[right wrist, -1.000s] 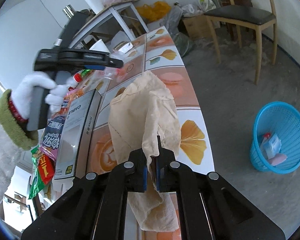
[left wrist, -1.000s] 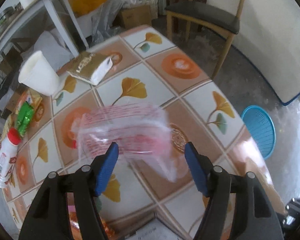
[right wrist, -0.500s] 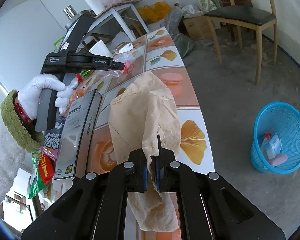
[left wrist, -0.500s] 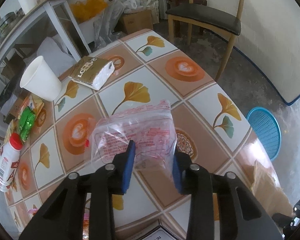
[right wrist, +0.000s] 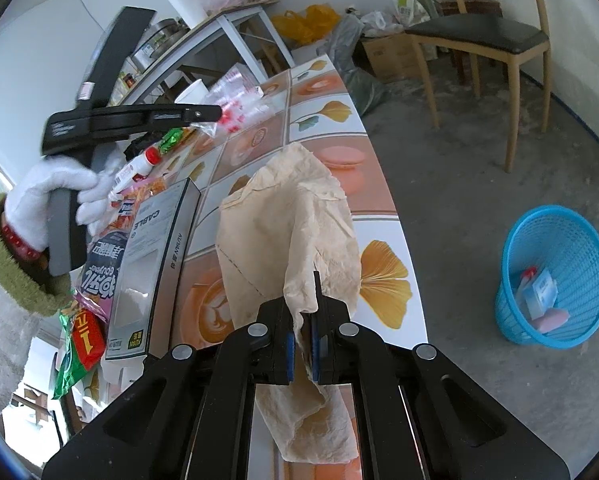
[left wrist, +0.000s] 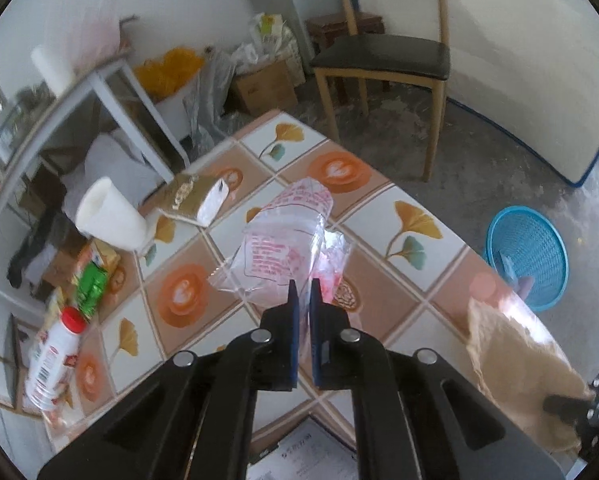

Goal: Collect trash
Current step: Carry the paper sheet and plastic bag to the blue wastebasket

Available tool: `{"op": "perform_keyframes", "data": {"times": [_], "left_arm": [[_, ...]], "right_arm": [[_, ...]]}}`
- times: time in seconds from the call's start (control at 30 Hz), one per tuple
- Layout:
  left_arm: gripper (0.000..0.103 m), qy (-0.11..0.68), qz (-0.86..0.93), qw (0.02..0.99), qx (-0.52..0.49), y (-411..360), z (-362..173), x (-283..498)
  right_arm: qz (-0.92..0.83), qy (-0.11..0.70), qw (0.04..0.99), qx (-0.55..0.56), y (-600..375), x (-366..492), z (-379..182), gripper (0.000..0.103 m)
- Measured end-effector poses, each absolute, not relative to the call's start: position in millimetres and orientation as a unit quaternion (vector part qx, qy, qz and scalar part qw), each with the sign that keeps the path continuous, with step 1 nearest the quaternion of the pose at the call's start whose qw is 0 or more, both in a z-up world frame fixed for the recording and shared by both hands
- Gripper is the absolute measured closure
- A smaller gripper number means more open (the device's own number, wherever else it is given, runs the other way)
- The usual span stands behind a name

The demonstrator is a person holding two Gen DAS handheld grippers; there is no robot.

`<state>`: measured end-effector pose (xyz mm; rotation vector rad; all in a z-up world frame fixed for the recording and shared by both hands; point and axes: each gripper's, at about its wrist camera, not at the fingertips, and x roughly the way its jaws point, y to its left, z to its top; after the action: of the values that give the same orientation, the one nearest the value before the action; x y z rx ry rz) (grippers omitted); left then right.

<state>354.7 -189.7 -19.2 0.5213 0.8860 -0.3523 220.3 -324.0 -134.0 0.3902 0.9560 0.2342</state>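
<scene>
From my left wrist camera, my left gripper [left wrist: 302,292] is clamped tight on the near edge of a clear plastic bag with red print [left wrist: 287,240]. The bag hangs forward off the pads above the tiled table [left wrist: 383,216]; I judge it is clear of the surface, since pinching one edge lets the limp film dangle free rather than drag. Behind it on the table lie a white paper cup [left wrist: 107,216] on its side, a gold packet [left wrist: 195,198], a green snack wrapper [left wrist: 91,286] and a white bottle with a red cap [left wrist: 53,356] at the left edge; more to sort, I suppose. The blue basket [left wrist: 527,256] stands on the floor to the right, past the table's edge, where this trash should go. At the near right the brown paper bag [left wrist: 515,364] shows.

From my right wrist camera, my right gripper [right wrist: 302,346] is closed on a fold of that brown paper bag [right wrist: 287,232], which stands up crumpled in front of the pads and droops below them. Holding it by a fold keeps it in one piece. On the far left, my gloved left hand [right wrist: 59,196] carries its gripper with the plastic bag [right wrist: 235,108] out over the table. The blue basket [right wrist: 555,276] sits on the floor at right, already holding a few pieces. A grey box marked CABLE [right wrist: 151,256] lies near left.
</scene>
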Motion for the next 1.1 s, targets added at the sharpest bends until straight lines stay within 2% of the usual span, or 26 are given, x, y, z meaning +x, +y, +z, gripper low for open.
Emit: {"op": "perform_keyframes", "data": {"times": [0.33,1.1], "left_arm": [[0.099,0.378,-0.171,0.86,0.296,-194,-8,322],[0.099,0.32,-0.18,0.877,0.311,-206,31,272]], "right_arm": [[0.111,0.458,0.859,0.2,-328,222,-135,0.102],[0.121,0.431,0.861,0.243,-343,212,-117,0.102]]}}
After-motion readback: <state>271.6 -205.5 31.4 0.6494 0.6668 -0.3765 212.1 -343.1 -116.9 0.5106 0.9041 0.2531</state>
